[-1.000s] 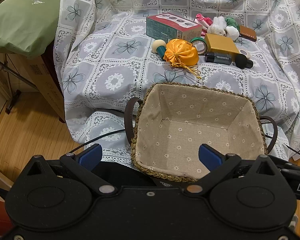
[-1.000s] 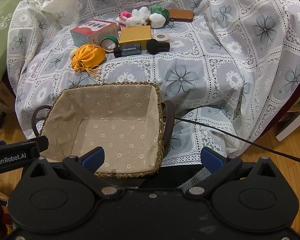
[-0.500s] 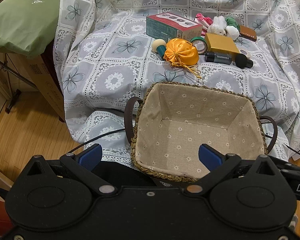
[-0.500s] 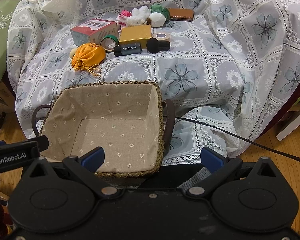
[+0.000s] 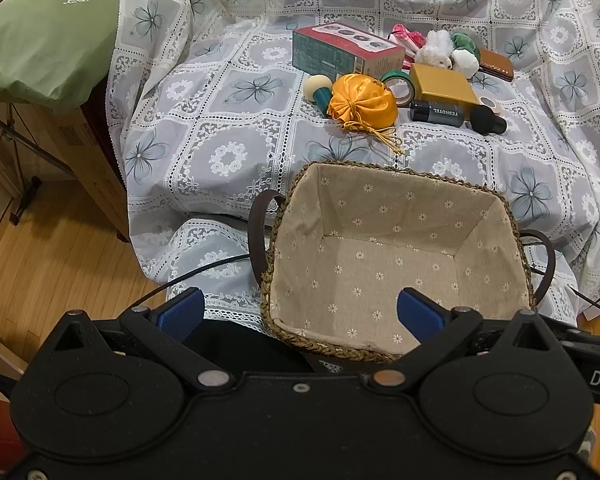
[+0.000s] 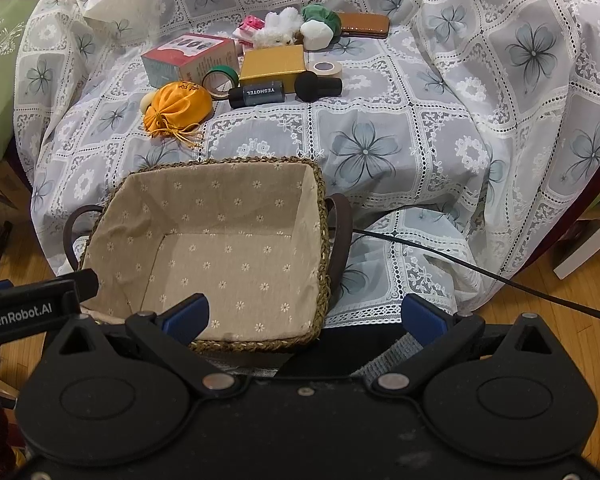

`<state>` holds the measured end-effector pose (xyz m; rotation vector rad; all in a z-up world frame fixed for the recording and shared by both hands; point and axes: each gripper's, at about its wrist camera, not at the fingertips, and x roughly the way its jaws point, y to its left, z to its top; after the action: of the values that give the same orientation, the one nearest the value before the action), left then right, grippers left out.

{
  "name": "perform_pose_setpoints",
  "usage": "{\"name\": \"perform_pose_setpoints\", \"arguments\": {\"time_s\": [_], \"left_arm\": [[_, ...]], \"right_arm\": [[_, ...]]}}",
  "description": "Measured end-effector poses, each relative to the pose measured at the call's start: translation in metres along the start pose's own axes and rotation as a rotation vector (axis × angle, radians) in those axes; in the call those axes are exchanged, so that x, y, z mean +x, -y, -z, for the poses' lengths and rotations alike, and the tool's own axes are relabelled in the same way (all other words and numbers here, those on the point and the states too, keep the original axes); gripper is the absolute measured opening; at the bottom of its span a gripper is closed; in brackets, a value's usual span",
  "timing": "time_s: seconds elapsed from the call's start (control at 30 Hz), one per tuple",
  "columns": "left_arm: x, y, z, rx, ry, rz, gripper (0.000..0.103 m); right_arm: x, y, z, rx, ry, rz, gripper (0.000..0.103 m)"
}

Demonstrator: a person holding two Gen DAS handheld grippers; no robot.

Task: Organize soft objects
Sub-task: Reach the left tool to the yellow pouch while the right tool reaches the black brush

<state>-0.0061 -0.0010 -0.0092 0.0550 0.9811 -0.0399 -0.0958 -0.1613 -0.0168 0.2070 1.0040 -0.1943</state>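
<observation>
Waiting at the start, both tools hang empty: the left gripper (image 5: 300, 312) and the right gripper (image 6: 304, 312) each have fingers spread wide, holding nothing. By my judgement nothing is sorted yet, since the lined basket (image 5: 496, 200) sits bare inside. Beyond its rim, toward twelve o'clock in the right view, the orange pouch (image 6: 178, 110) lies on the lace cloth (image 6: 420, 140); the white plush toy (image 6: 278, 30) and green-white soft ball (image 6: 318, 28) crowd farther back (among boxes and tape rolls, which look hard). All the soft pieces remain to be moved
</observation>
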Motion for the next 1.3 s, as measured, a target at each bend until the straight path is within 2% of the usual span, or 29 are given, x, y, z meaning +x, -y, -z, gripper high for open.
{"name": "perform_pose_setpoints", "arguments": {"time_s": [0.2, 0.37, 0.53, 0.67, 0.73, 1.3], "left_arm": [[0.0, -0.003, -0.004, -0.013, 0.004, 0.018, 0.1], [0.0, -0.006, -0.013, -0.016, 0.062, 0.018, 0.1], [0.002, -0.004, -0.031, -0.003, 0.118, -0.007, 0.1], [0.01, -0.003, -0.047, -0.007, 0.123, 0.001, 0.096], [0.015, -0.002, -0.053, -0.01, 0.117, 0.006, 0.095], [0.076, 0.012, -0.095, 0.015, 0.02, 0.082, 0.093]], "right_arm": [[0.001, 0.002, -0.002, -0.001, 0.01, -0.01, 0.102], [0.002, 0.004, -0.013, -0.005, 0.075, 0.023, 0.102], [0.006, 0.009, -0.033, 0.009, 0.158, 0.055, 0.102], [0.015, 0.015, -0.054, 0.035, 0.164, 0.045, 0.098], [0.021, 0.015, -0.062, 0.031, 0.154, 0.04, 0.093], [0.086, 0.016, -0.109, 0.05, 0.109, -0.003, 0.089]]}}
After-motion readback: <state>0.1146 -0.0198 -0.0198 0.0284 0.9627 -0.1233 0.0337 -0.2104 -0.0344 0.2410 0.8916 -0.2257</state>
